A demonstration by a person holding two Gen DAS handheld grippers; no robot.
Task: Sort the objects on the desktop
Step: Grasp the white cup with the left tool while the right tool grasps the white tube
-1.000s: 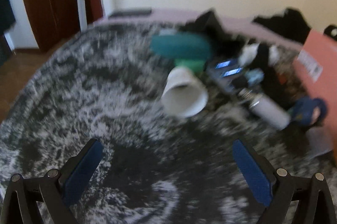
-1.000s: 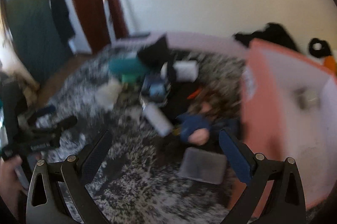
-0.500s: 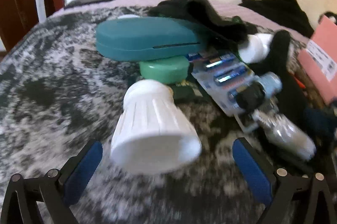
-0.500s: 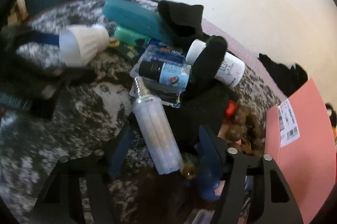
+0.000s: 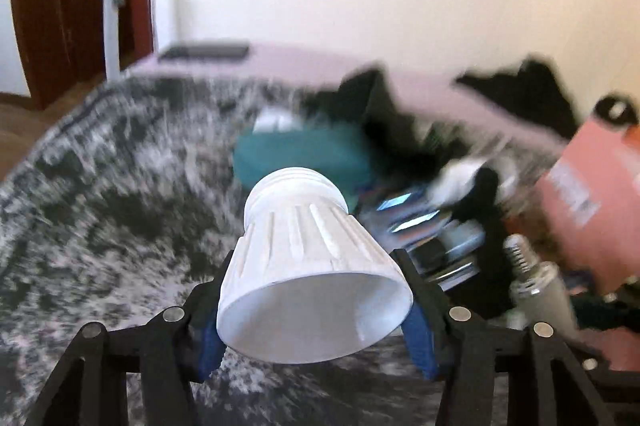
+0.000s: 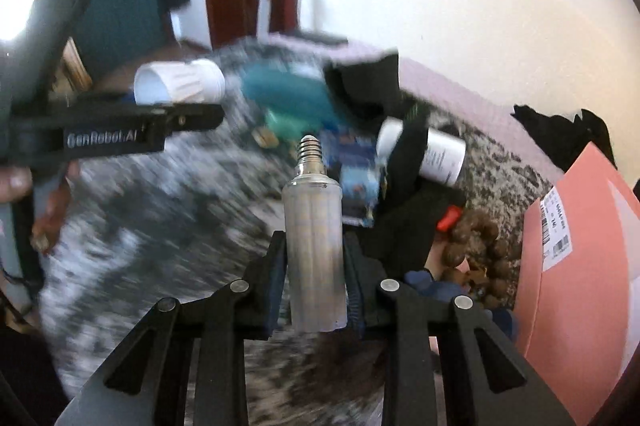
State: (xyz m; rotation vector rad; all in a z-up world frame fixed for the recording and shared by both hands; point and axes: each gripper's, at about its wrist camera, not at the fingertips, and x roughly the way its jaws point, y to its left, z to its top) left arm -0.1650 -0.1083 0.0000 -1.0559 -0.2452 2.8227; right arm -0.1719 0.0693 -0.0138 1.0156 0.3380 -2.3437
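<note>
Left gripper (image 5: pixel 316 310): jaws just closed, clamped on white ribbed lamp housing (image 5: pixel 312 266), lifted above the mottled grey blanket (image 5: pixel 120 185). Right gripper (image 6: pixel 316 290): jaws just closed, clamped on frosted screw-base bulb (image 6: pixel 314 246), upright. Pile behind: teal case (image 6: pixel 288 93), black cloth (image 6: pixel 364 85), white bottle (image 6: pixel 440 153), blue battery pack (image 6: pixel 356 177), brown beads (image 6: pixel 476 246). Pink box (image 6: pixel 580 266) at right.

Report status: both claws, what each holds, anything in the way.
Left claw just closed on white ribbed lamp housing. Right claw just closed on frosted screw-base bulb. Clutter pile ahead: teal case, pink box at right.
</note>
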